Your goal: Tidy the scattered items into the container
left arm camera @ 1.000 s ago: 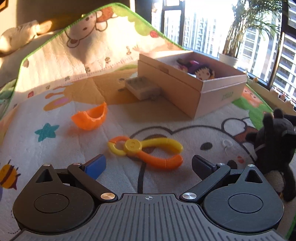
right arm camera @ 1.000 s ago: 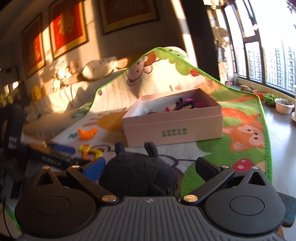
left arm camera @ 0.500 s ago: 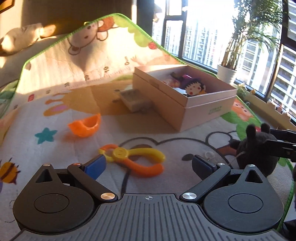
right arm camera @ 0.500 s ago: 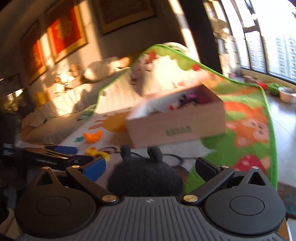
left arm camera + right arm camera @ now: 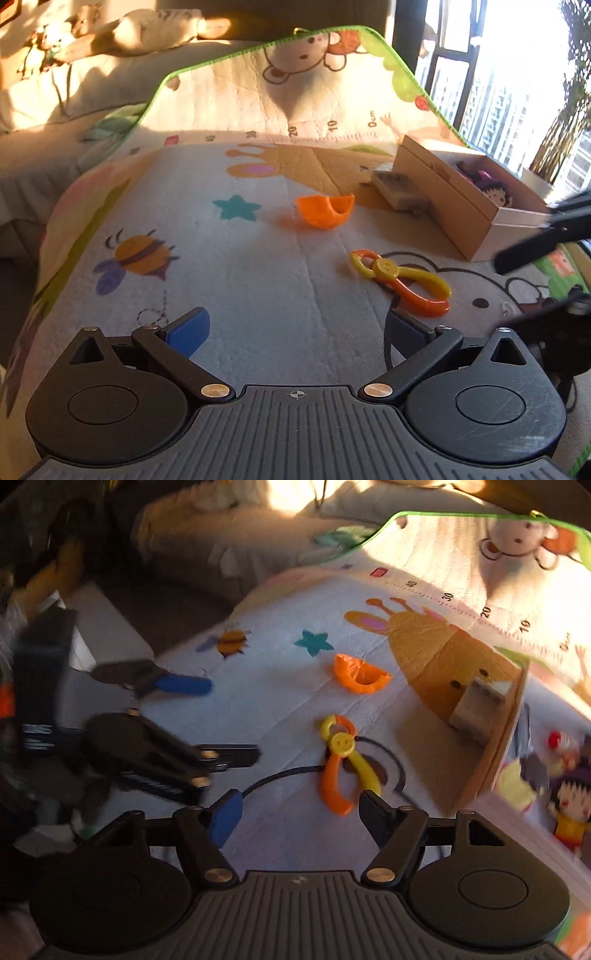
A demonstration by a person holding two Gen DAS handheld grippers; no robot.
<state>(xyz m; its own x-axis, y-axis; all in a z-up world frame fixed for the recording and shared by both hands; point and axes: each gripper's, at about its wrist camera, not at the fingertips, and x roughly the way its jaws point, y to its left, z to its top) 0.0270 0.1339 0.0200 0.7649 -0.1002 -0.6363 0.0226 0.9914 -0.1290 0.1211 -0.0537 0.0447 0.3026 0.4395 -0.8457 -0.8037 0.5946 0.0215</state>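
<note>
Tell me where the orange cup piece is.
The orange cup piece lies on the play mat, between the teal star print and the cardboard box.

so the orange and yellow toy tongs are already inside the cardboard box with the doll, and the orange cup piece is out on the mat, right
Not quite. The orange and yellow toy tongs lie out on the mat, in front of the cardboard box, not inside it. The left wrist view shows this plainly. The rest holds: the doll is in the box and the orange cup piece is on the mat.

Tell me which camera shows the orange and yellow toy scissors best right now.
The left wrist view: the toy scissors lie sharp and whole on the mat. The right wrist view shows them too, closer but motion-blurred, with one handle tip behind a tong finger.
</note>
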